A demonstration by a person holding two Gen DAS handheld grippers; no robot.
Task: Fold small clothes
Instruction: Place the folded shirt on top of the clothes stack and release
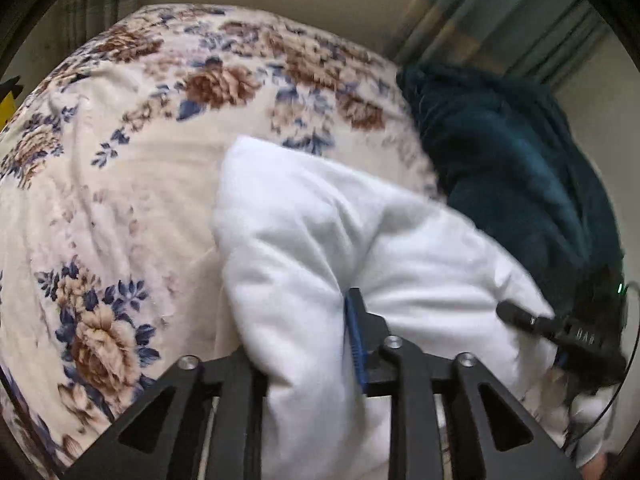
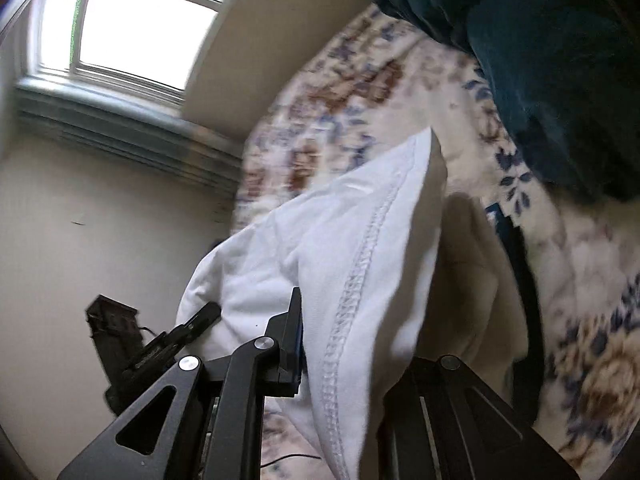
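A bed (image 1: 132, 184) was covered by a cream sheet printed with brown and blue flowers, and the sheet was creased in places. A dark teal plush blanket (image 1: 512, 176) was bunched on the bed at its far right side, against the wall and curtain. Part of a white garment (image 1: 320, 224) was seen over the sheet, just beside the blanket.

The white garment (image 1: 360, 232) is soft, matt cotton-like cloth with a stitched hem. The bedspread (image 1: 120, 184) is matt printed floral fabric, lightly creased. The teal blanket (image 1: 508, 168) looks plush and fuzzy. The left gripper (image 1: 312, 344) is matt black plastic with shiny metal screws and a ribbed blue pad.
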